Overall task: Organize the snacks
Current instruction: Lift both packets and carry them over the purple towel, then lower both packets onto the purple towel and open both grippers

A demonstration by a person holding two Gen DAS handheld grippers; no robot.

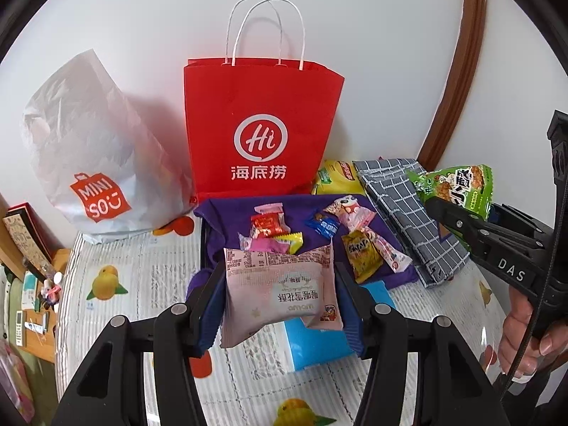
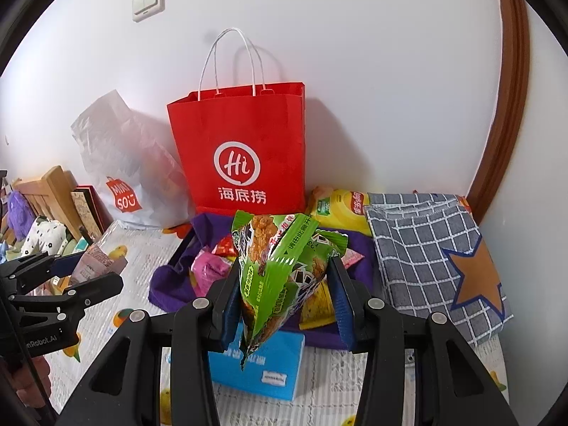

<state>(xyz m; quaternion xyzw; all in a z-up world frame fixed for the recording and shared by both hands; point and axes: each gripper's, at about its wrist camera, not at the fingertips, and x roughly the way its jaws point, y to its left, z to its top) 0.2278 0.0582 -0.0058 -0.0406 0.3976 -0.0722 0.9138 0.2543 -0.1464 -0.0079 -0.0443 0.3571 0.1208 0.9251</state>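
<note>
Table (image 1: 117, 319): 2 bags (image 1: 262, 131), 2 held pkts (image 1: 280, 294).

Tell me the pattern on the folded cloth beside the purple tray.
Grey cloth with a white grid and an orange star; clearest in the right wrist view.

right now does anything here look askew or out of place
Nothing looks spilled or damaged. Loose small snacks lie scattered on the purple cloth, unsorted. The white plastic bag slumps against the wall, while the red paper bag stands upright.
</note>
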